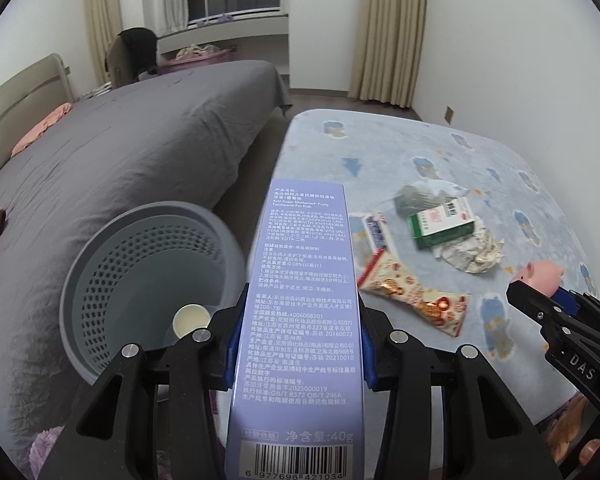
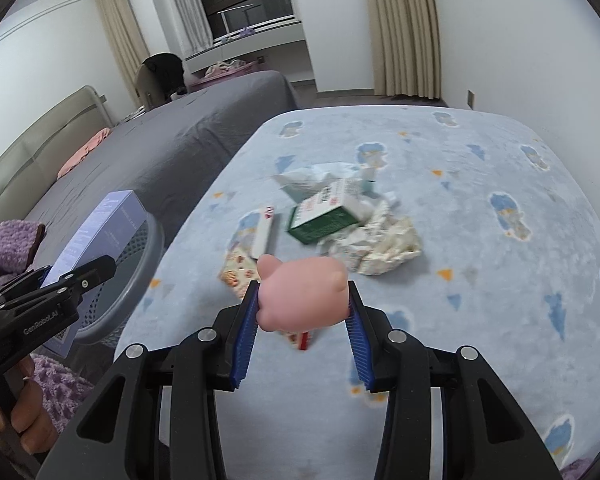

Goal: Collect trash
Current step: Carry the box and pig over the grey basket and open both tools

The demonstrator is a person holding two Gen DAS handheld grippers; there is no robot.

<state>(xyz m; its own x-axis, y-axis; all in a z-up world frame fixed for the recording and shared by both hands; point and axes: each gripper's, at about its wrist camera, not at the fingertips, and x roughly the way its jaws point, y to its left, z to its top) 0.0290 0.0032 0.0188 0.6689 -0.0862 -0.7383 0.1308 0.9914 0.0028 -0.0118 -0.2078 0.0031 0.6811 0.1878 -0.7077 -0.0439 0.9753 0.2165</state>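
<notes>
- Room: bedroom with white walls, beige curtains [image 2: 404,28] and a dark window; a bed with grey cover [image 1: 120,152] on the left.
- Surface: a second bed under a pale blue cartoon-print blanket [image 2: 480,208], carrying the litter.
- Bin: grey perforated wastebasket [image 1: 140,280] standing between the two beds, a small pale round lid [image 1: 191,320] lying at its bottom.
- Lilac toothpaste box [image 1: 300,320]: long carton, printed text panel and barcode facing the left camera; held above the gap beside the wastebasket rim.
- Left gripper [image 1: 298,340]: jaws closed partway, blue pads pinching the lilac toothpaste box on both long sides.
- Pink pig toy [image 2: 304,300]: soft rounded figure with small ears, held above the blanket's near edge.
- Right gripper [image 2: 303,320]: jaws spread wide, pads pressing either side of the pink pig toy.
- Remaining litter, mid-blanket: green-and-white carton [image 2: 328,212] lying on its side; crumpled paper [image 2: 380,244] just beside it; patterned snack wrapper [image 1: 412,296]; small white-and-red box [image 1: 374,236] touching the wrapper; crumpled plastic bag [image 1: 424,196] behind the carton.
</notes>
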